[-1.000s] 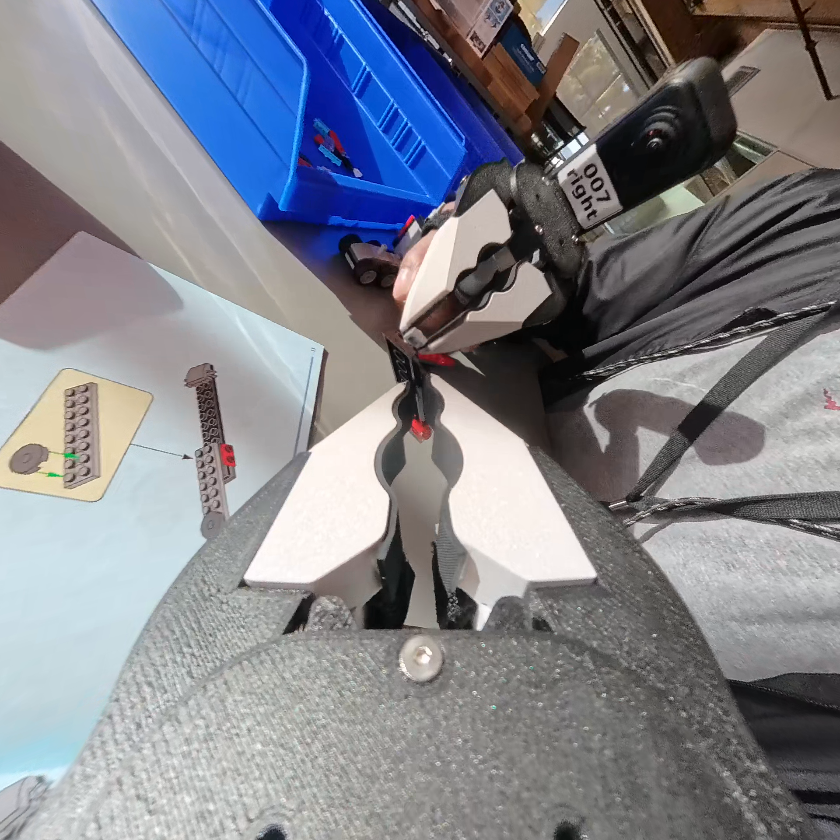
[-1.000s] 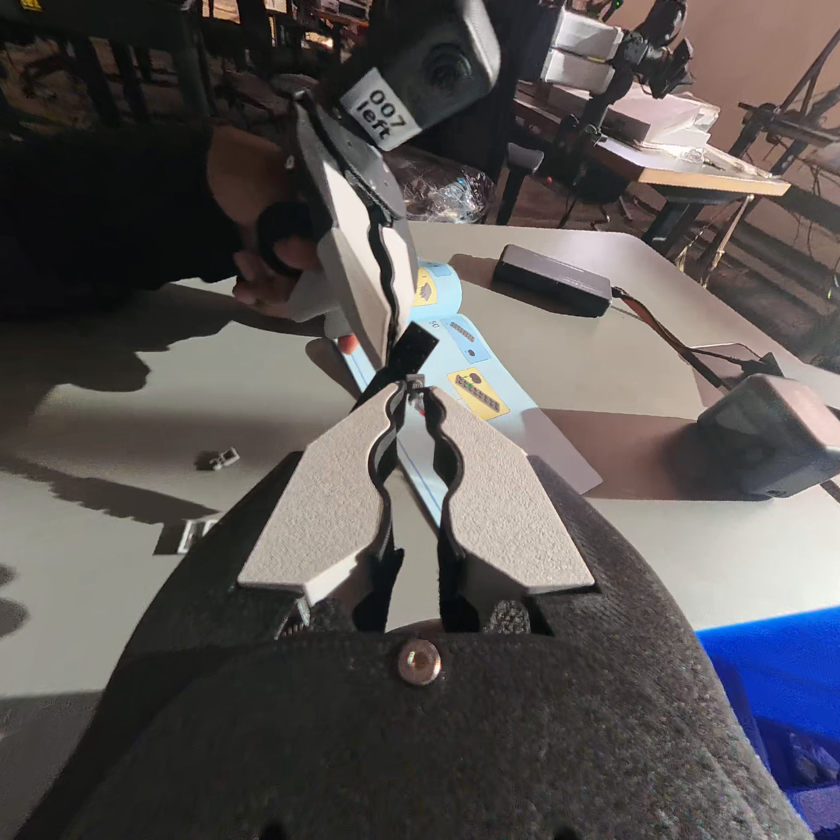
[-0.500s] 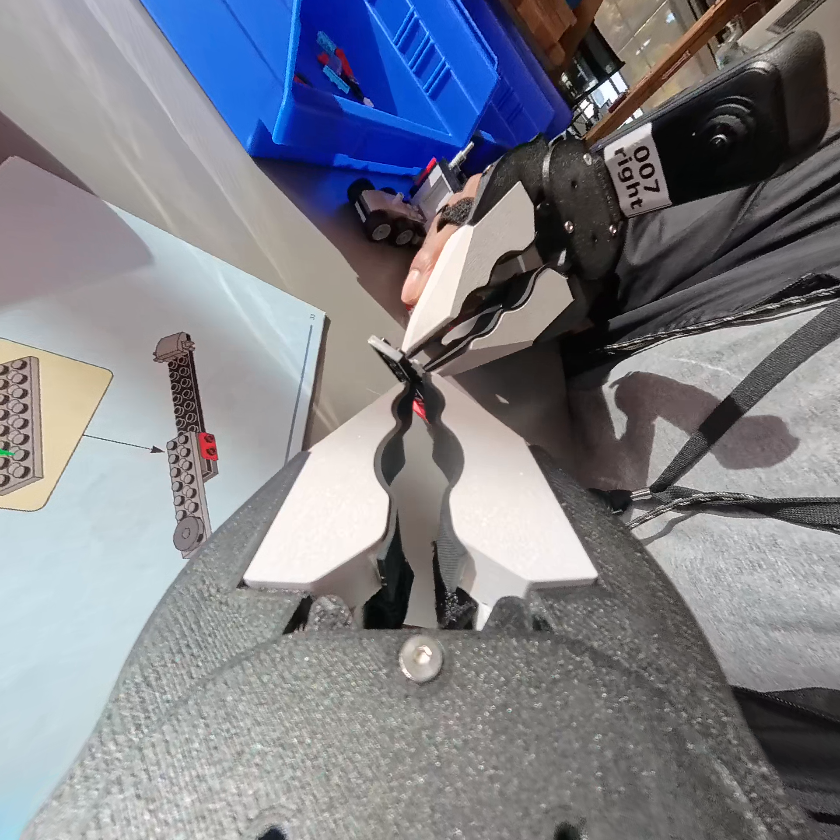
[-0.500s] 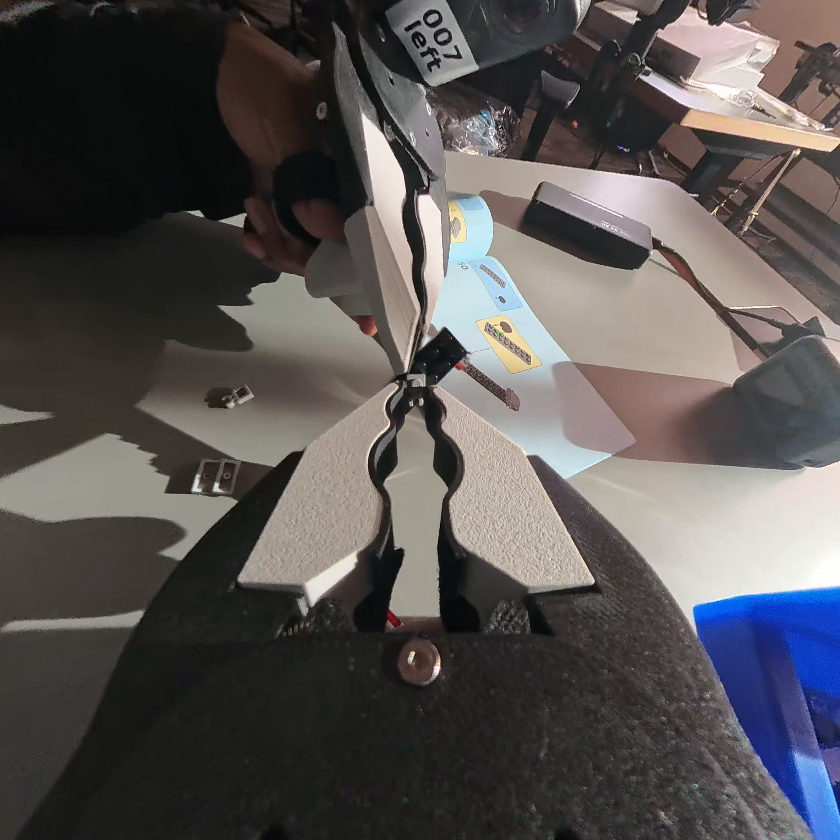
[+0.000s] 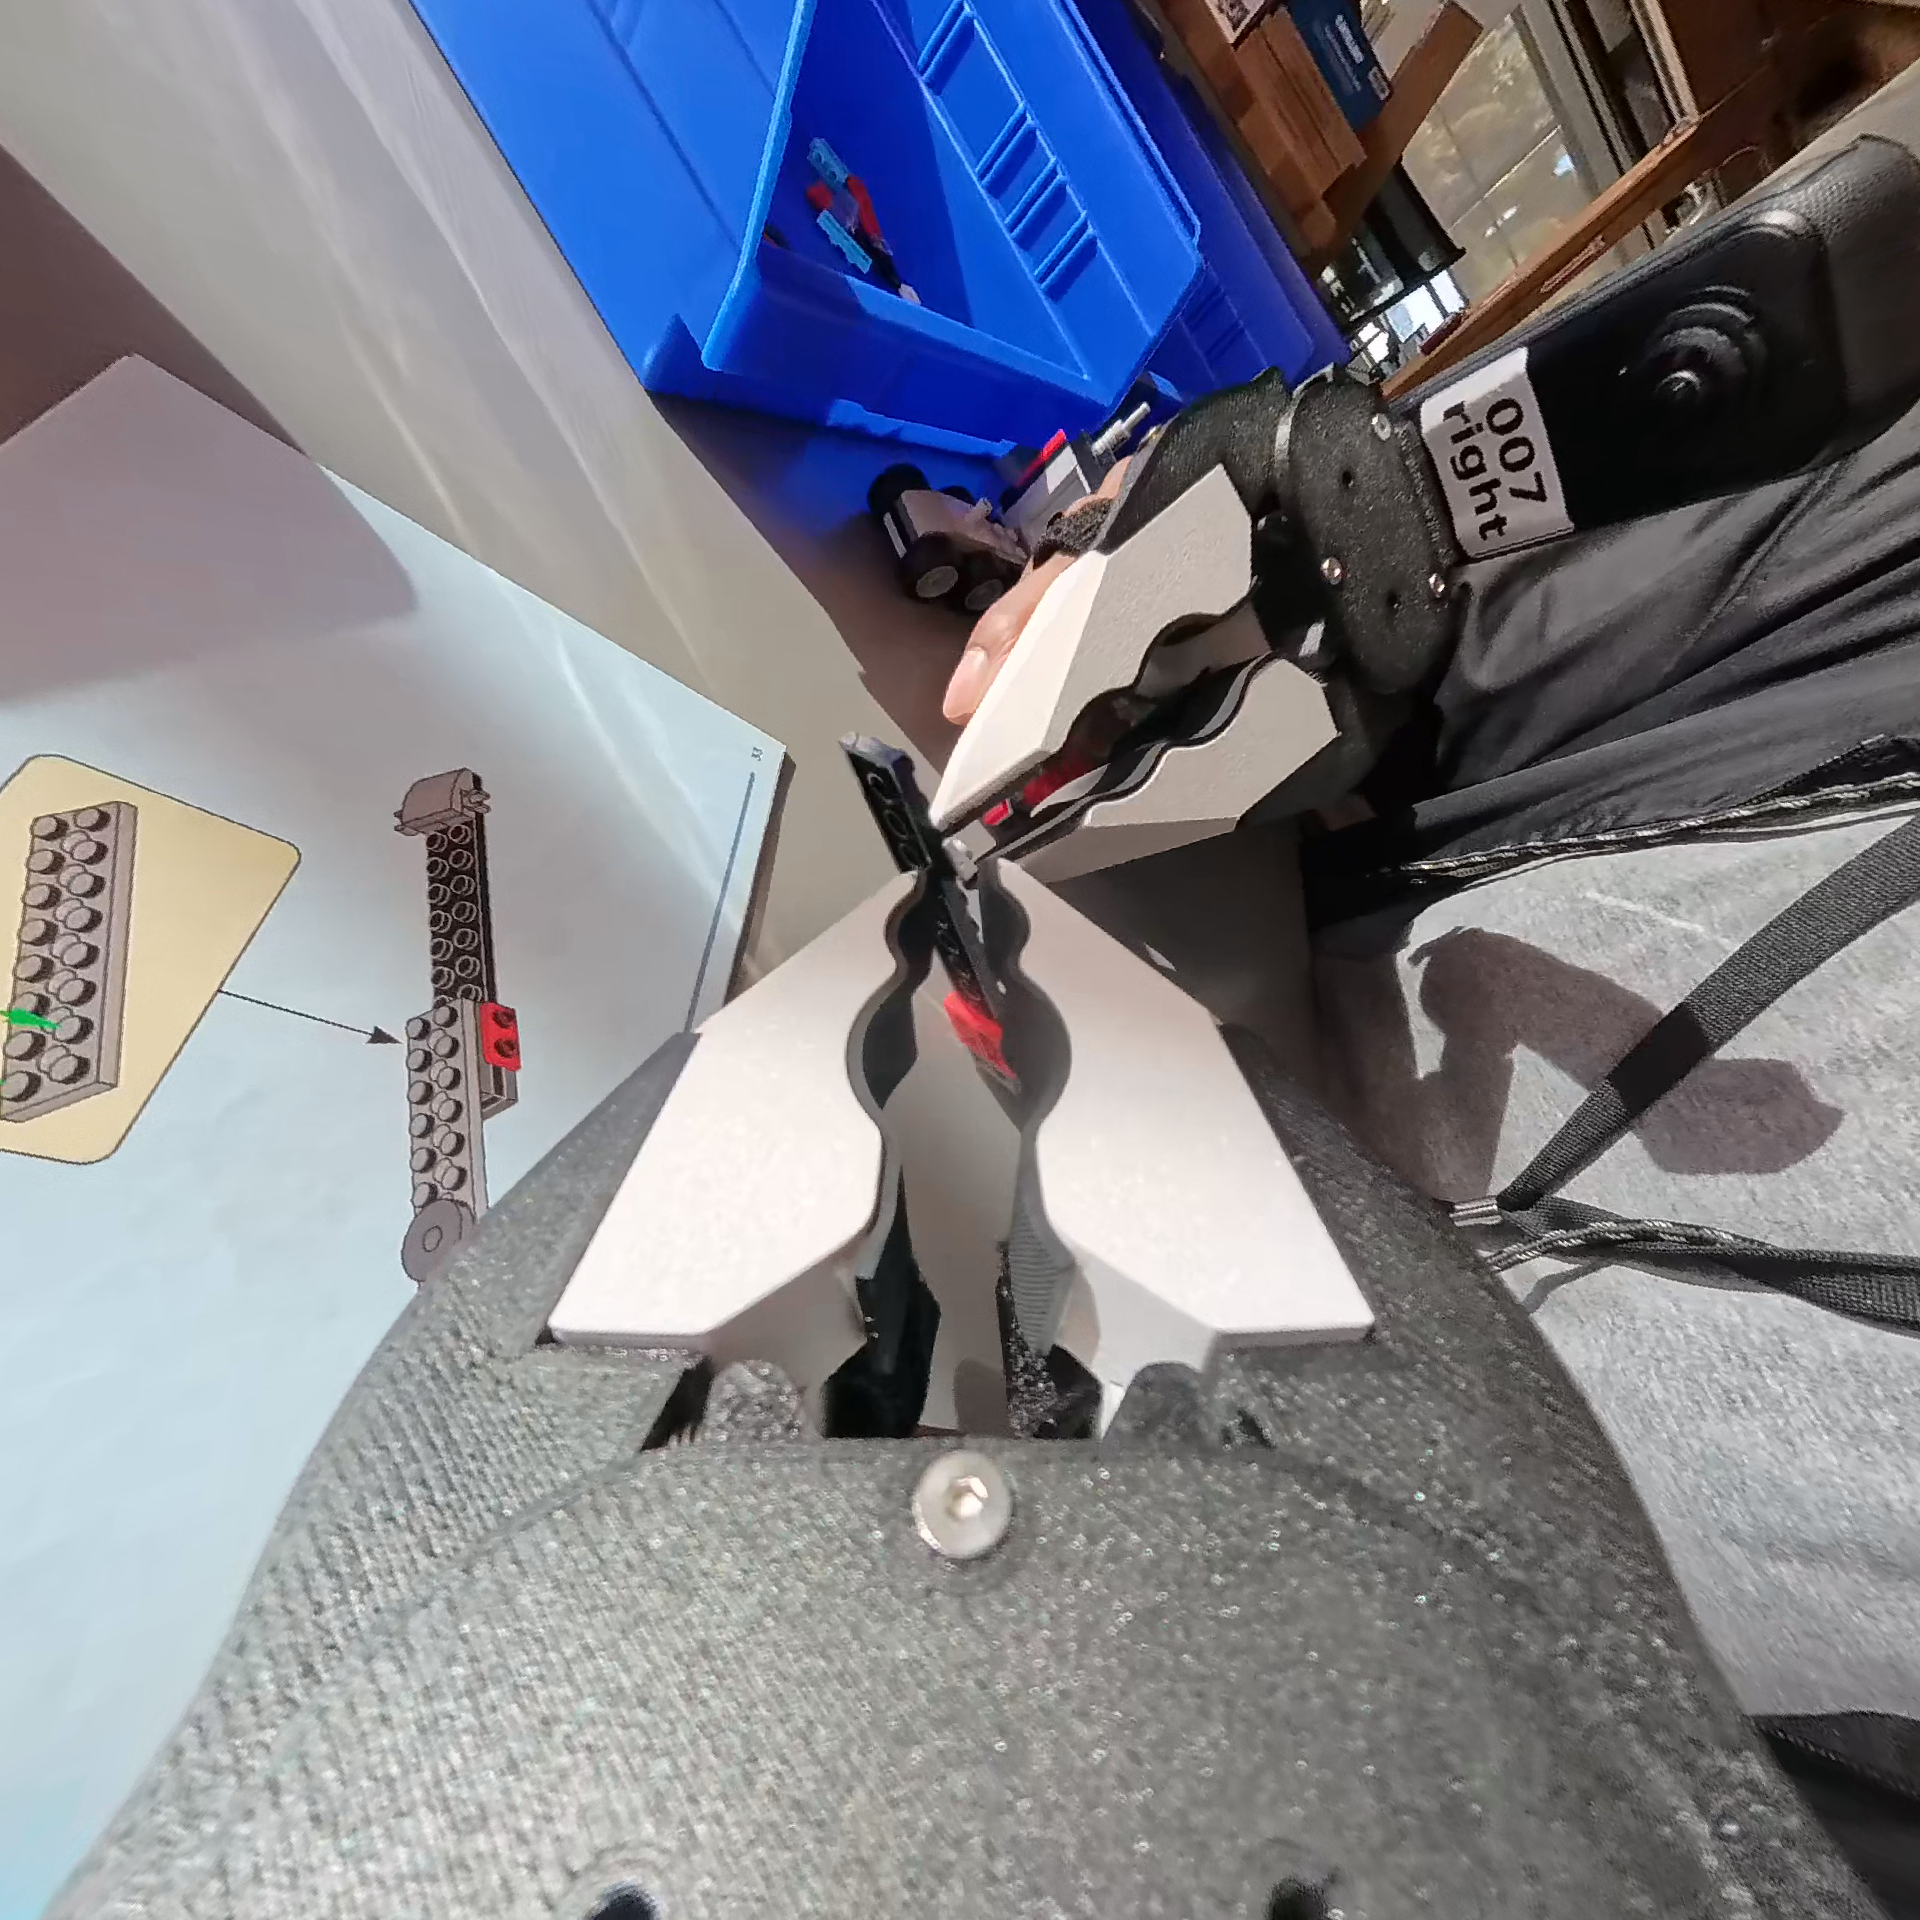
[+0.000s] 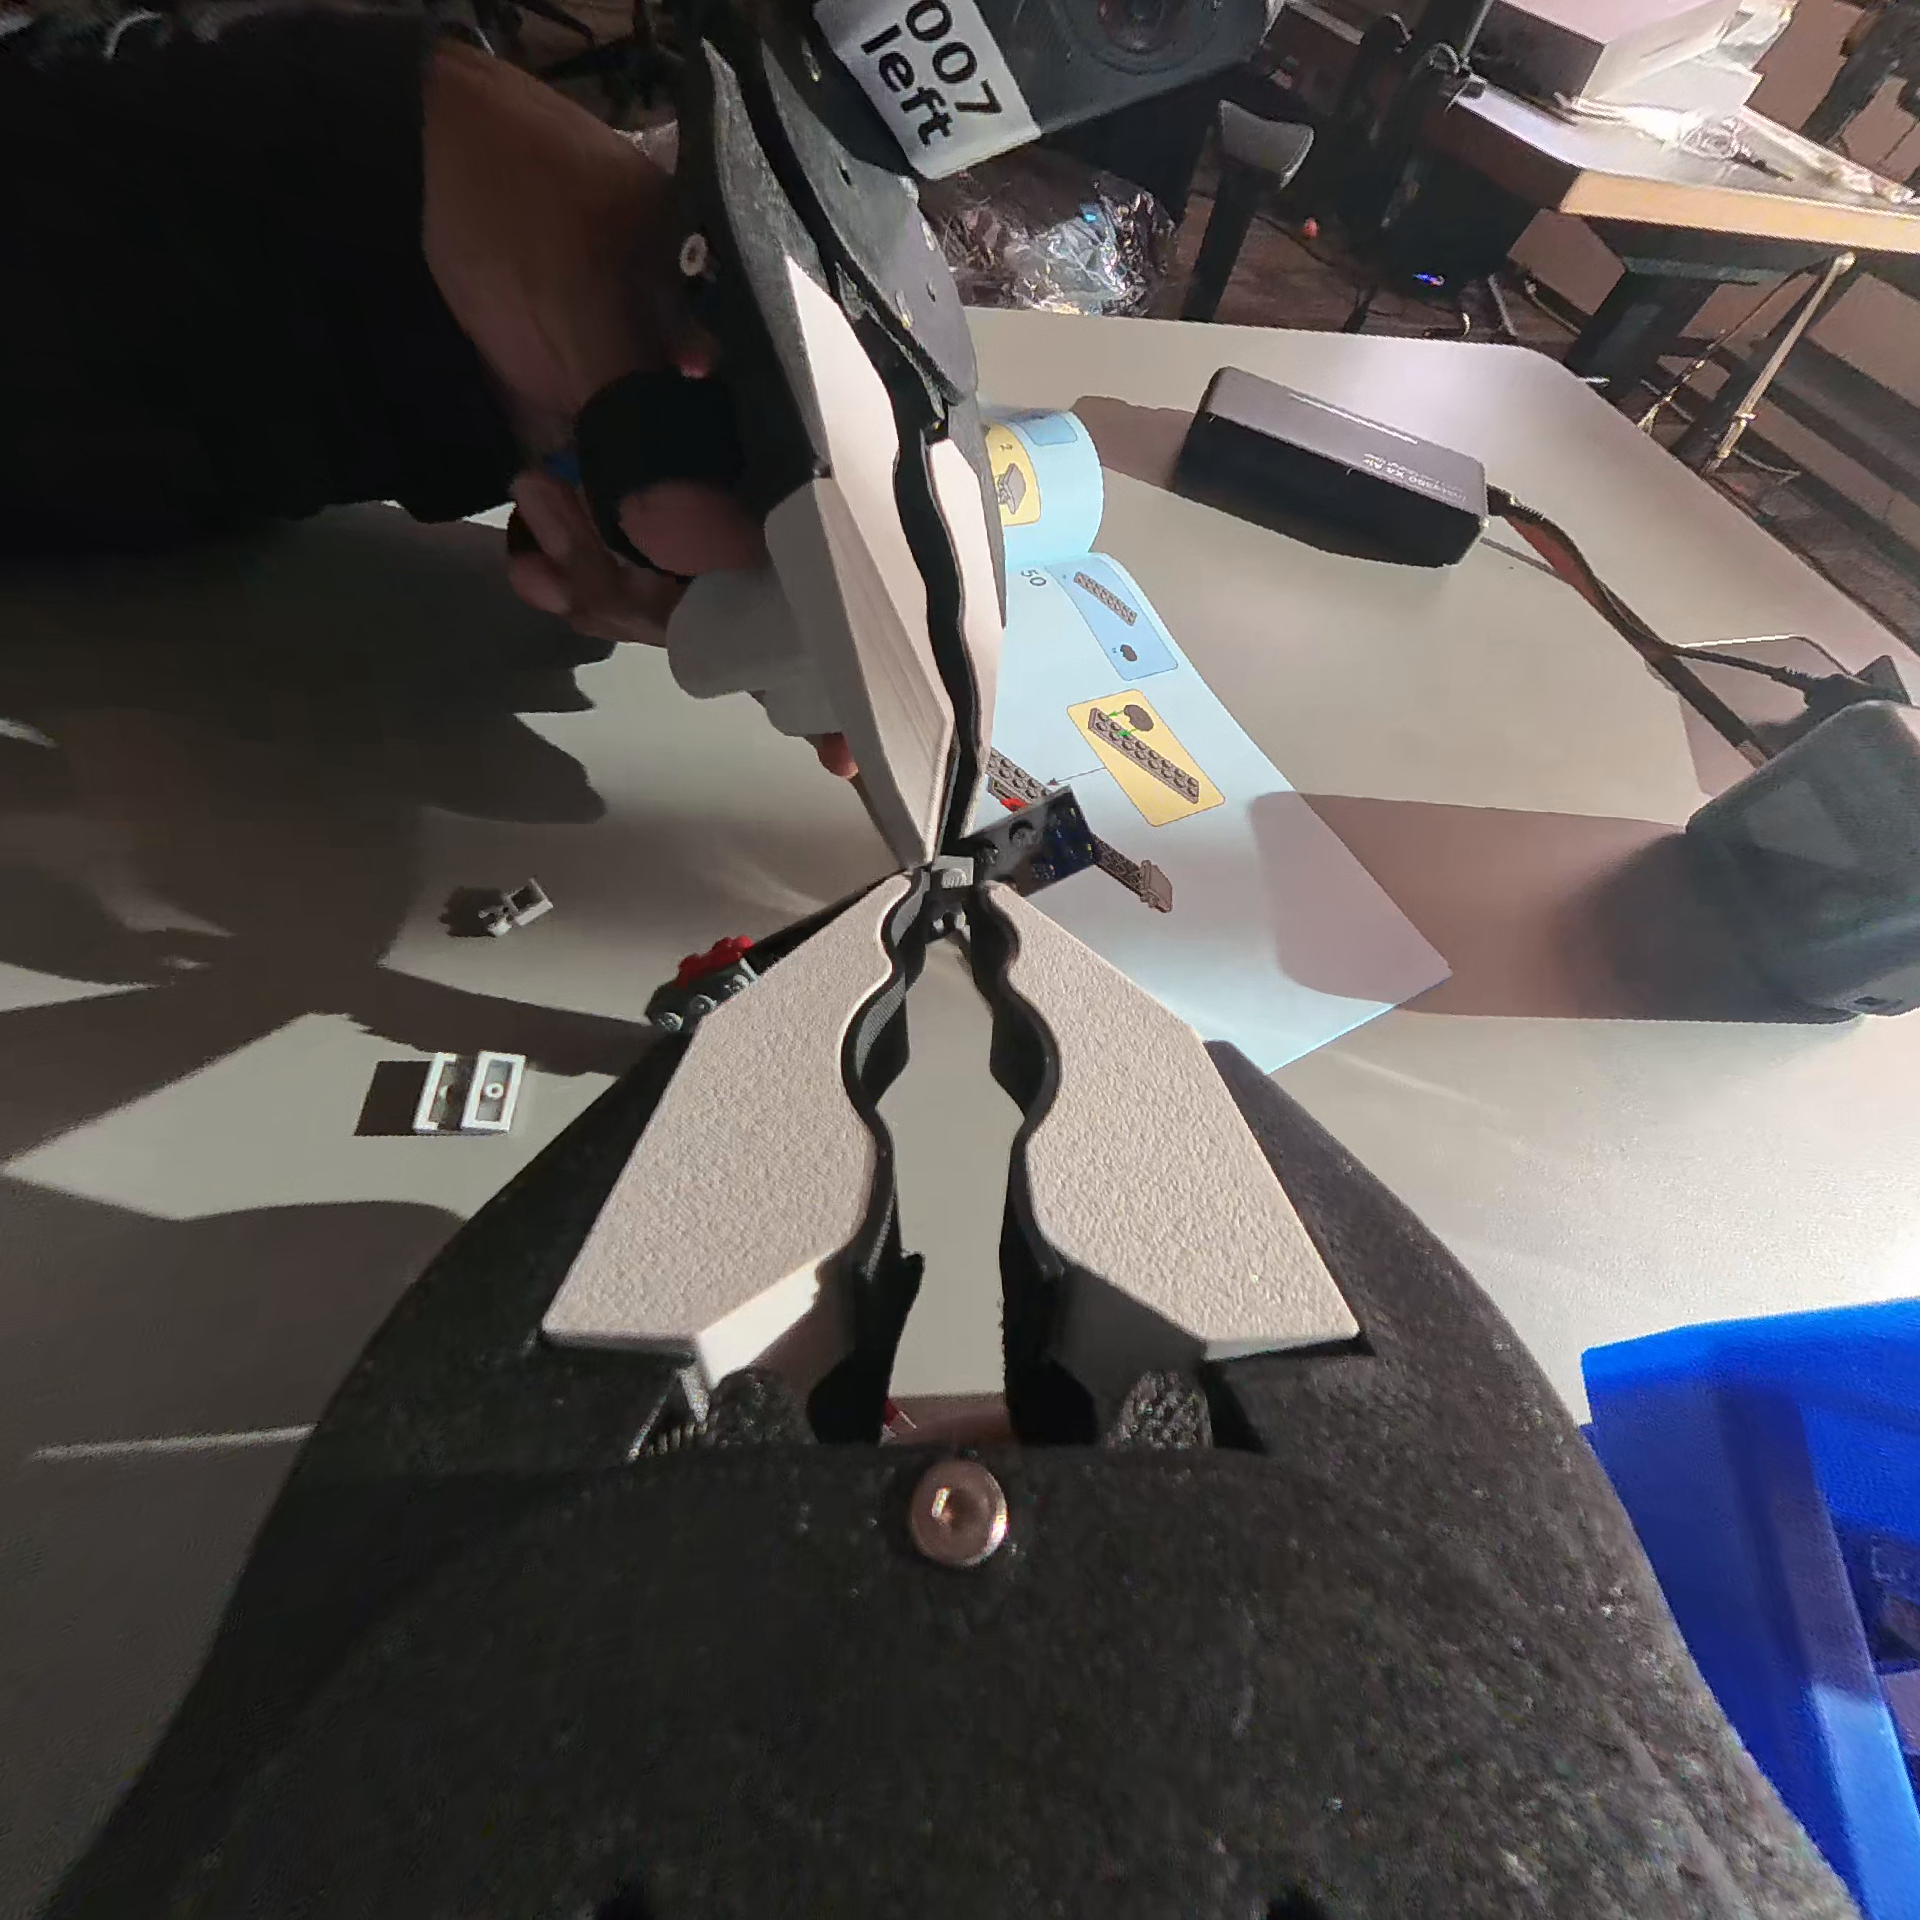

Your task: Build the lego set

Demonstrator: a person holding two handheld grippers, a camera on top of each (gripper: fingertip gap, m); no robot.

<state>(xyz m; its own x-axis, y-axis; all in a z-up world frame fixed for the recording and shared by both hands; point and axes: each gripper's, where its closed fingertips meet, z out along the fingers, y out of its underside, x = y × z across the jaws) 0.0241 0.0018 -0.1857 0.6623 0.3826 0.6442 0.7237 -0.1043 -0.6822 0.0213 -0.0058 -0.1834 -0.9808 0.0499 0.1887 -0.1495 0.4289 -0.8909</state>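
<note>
My left gripper is shut on a long black plate with a red brick on it. The plate's end sticks out past the fingertips. My right gripper is shut on a small grey piece and holds it against the black plate right at the left gripper's tips. In the left wrist view the right gripper comes in from the upper right, tip to tip with mine. Both are held above the table, over the edge of the instruction booklet.
A blue bin with a few loose pieces stands beyond the booklet, with a small wheeled build beside it. On the table lie a grey piece, white pieces, a red-and-dark build, a black power brick and a dark device. My left and right fingertips are right by each other.
Both grippers have turned and stayed tip to tip. More of the black plate now sticks out of the left gripper, and the right gripper's grey piece sits against it.
</note>
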